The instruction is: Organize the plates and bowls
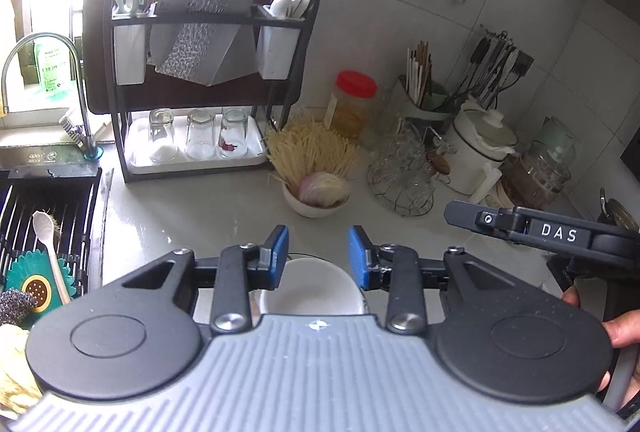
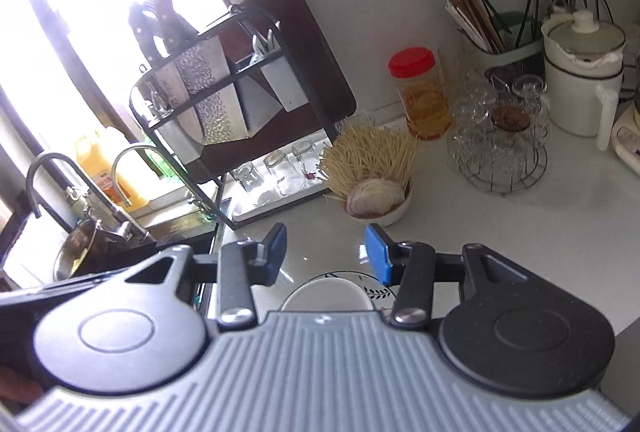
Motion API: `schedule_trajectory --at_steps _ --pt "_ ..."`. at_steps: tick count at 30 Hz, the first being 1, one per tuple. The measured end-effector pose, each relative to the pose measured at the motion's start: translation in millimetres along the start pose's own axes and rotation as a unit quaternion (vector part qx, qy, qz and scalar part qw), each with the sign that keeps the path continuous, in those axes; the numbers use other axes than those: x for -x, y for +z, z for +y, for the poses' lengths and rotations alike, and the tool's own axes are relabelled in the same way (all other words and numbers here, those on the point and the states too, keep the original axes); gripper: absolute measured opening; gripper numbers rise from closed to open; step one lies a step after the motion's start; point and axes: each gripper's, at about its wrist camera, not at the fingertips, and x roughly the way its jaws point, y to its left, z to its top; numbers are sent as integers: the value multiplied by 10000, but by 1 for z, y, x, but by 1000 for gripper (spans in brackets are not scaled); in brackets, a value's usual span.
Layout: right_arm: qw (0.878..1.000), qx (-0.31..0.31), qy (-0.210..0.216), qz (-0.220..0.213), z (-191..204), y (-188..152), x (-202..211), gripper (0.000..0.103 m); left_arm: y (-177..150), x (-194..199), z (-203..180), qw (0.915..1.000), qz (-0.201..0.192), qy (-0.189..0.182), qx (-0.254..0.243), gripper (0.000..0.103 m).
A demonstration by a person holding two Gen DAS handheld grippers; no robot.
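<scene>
On the near counter a patterned plate [image 2: 378, 290] carries a white bowl [image 2: 326, 296], which sits just below both tools. Both look like glazed ceramic: stiff, slick, breakable and fairly weighty, so I would pinch the bowl's rim. The left gripper [image 1: 318, 258] and right gripper [image 2: 332, 254] hang spread and empty.

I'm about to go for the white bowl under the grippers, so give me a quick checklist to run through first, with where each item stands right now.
1. Left gripper open: ok.
2. Right gripper open: ok.
3. Both grippers free of any load: ok.
4. White bowl upright, in view below the left gripper: ok.
5. What the bowl sits on: a patterned plate shows beneath it in the right wrist view; whether it is stacked square, cannot tell.
6. Bowl of noodles and onion stands apart, farther back on the counter: ok.
</scene>
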Motion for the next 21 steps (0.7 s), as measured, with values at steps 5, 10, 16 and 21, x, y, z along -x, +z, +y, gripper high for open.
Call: schedule_trajectory --at_steps 5,10,16,21 --pt "9999 90 67 -96 -9 -8 27 48 -16 19 -22 9999 -115 102 29 38" --pt "9995 231 139 -149 -14 -20 49 48 -36 36 -40 9996 -156 216 36 38" --pt "9992 316 177 -156 -21 -35 72 48 -61 51 -59 9989 -194 418 16 38" --pt "9990 386 159 -130 -27 -48 88 48 -83 65 -75 9987 -199 479 9 38"
